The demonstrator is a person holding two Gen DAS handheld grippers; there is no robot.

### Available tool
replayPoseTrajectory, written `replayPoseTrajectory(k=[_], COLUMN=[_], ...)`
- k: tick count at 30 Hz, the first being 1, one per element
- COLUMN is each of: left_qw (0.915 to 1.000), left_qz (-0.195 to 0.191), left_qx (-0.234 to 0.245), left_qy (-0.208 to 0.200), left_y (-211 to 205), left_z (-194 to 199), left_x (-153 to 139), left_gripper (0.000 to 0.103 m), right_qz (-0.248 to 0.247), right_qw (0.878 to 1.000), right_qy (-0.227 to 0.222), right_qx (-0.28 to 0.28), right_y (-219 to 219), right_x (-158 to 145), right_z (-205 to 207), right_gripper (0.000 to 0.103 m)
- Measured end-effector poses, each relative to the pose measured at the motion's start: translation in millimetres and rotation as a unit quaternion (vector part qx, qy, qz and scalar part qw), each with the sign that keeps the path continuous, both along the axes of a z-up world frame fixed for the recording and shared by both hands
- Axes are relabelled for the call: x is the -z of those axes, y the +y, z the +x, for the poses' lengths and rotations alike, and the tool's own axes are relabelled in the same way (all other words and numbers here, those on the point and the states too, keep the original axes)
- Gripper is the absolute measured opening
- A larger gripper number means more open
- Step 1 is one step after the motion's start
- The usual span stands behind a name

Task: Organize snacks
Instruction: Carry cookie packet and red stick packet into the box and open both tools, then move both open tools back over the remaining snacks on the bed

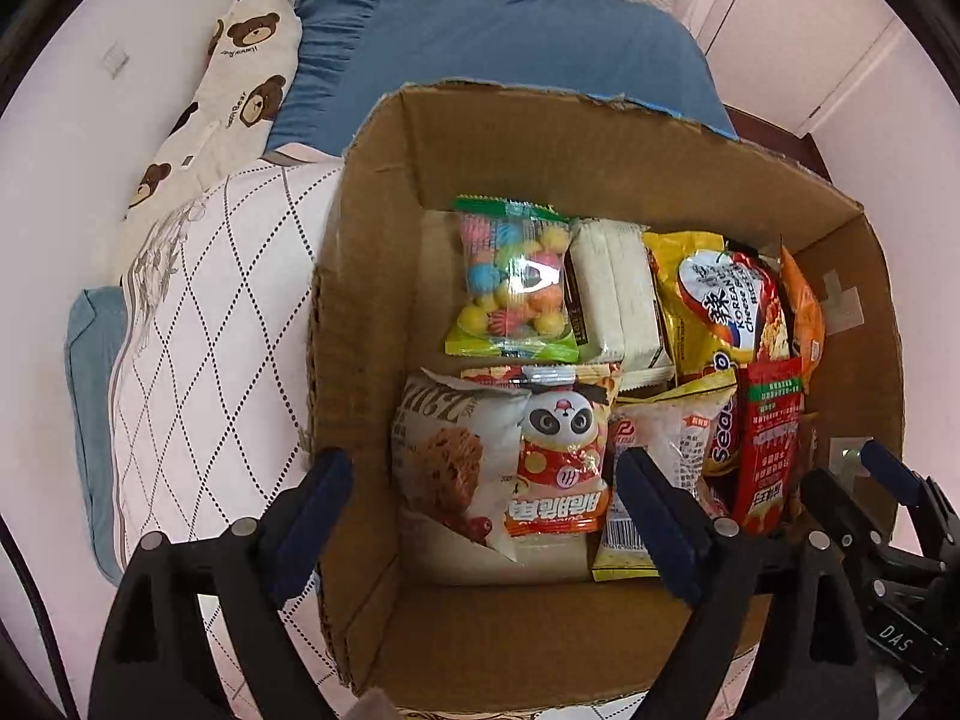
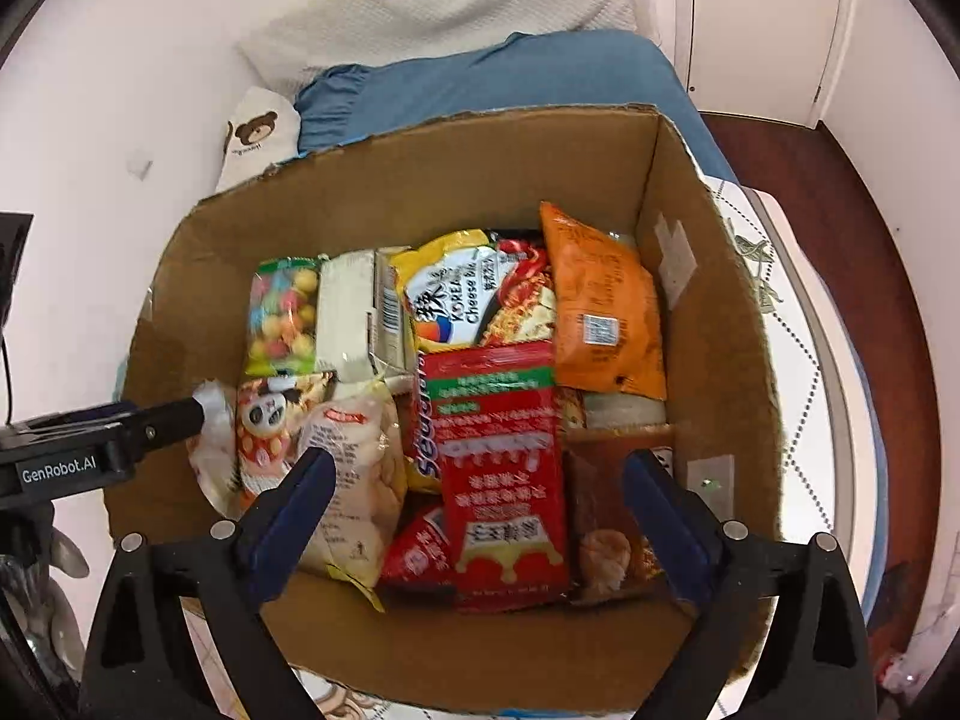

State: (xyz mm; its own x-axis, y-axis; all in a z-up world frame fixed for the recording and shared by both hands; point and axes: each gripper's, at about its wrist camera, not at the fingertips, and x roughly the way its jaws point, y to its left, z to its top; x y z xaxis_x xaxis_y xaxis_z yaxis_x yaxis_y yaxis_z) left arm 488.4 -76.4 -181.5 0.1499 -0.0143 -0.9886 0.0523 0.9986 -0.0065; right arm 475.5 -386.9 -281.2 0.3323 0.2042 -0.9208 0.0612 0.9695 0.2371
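An open cardboard box [image 1: 372, 276] [image 2: 708, 360] sits on a bed and holds several snack packs. In it lie a clear candy bag [image 1: 513, 282] [image 2: 285, 315], a cream wafer pack [image 1: 618, 294], a yellow Korean cheese noodle pack [image 1: 720, 300] [image 2: 462, 294], an orange bag [image 2: 606, 306], a panda pack [image 1: 558, 456] [image 2: 267, 420] and a red packet [image 1: 771, 450] [image 2: 504, 468]. My left gripper [image 1: 486, 516] is open and empty above the box's near left part. My right gripper [image 2: 480, 516] is open and empty above the near right part; it also shows in the left wrist view [image 1: 870, 480].
A white quilt with a diamond pattern [image 1: 198, 360] lies left of the box. A blue pillow [image 1: 498, 42] and a bear-print pillow [image 1: 234, 90] lie behind it. A dark wood floor [image 2: 852, 276] and white cabinet doors [image 2: 762, 18] are on the right.
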Motion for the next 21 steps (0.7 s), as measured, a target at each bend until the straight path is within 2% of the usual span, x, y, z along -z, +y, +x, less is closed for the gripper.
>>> replayPoseTrajectory(k=[7,13,21], left_qw=[1.0000,0.9994,0.9942], left_qz=[0.003,-0.010,-0.012], left_qx=[0.001,0.007,0.007], left_qy=[-0.009,-0.031,-0.106], left_y=[-5.7,-11.6,-16.8], left_z=[-9.9,-26.9,-65.1], left_x=[-4.0,-17.1,-46.8], left_gripper=[0.090,0.090,0.090], right_qz=[-0.013,-0.034,-0.056], right_qw=[1.000,0.999,0.998], right_qy=[0.001,0.003,-0.021], right_qx=[0.003,-0.002,-0.004], right_y=[-5.5,-3.2,-4.4], right_x=[-6.7,-14.6,-34.9], right_z=[-8.8,-22.2,-47.0], right_gripper=[0.099,0.099,0.099])
